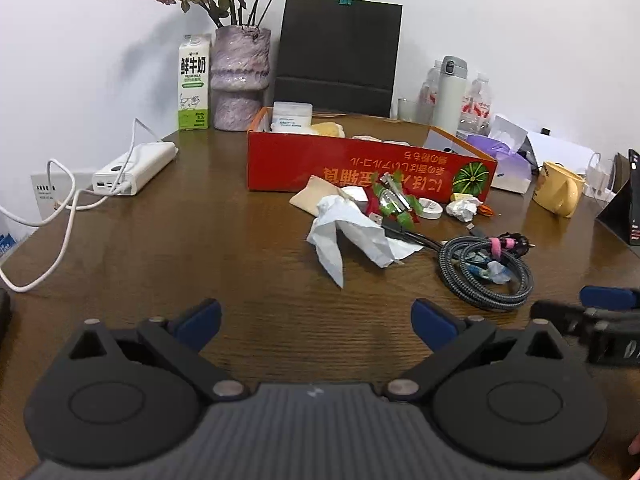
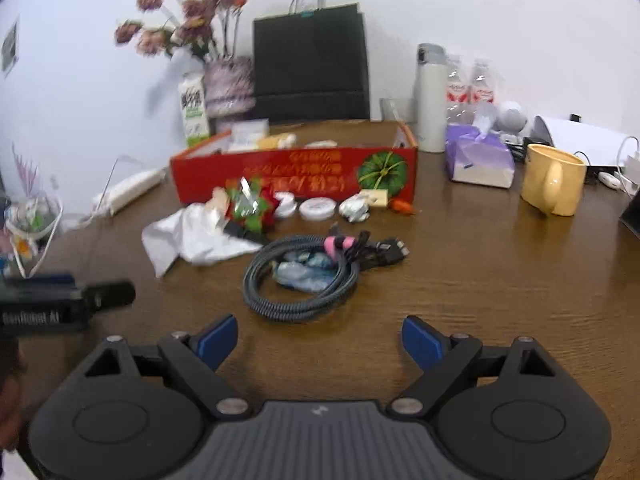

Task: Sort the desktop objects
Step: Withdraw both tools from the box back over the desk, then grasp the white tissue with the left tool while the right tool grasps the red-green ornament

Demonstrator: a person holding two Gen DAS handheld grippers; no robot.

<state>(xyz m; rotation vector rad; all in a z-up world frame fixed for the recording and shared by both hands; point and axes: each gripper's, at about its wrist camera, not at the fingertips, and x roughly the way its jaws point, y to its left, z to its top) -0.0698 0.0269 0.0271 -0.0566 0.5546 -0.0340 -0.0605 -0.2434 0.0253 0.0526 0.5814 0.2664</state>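
Left tongs (image 1: 316,320) gape wide and hold nothing above the tabletop (image 1: 200,240); right tongs (image 2: 320,338) likewise spread empty, near the coiled cable (image 2: 300,280); crumpled tissue (image 1: 352,236) lies before the red box (image 1: 360,164).

A glossy brown wood-grain table (image 1: 208,240) holds crumpled white tissue paper (image 1: 348,236). A grey braided fabric cable coil (image 2: 300,280) lies beside a red printed cardboard box (image 1: 360,164).

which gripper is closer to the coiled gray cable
Right. The right gripper sits open directly in front of the coiled gray cable, just short of it. The left gripper is open farther off, to the cable's left.
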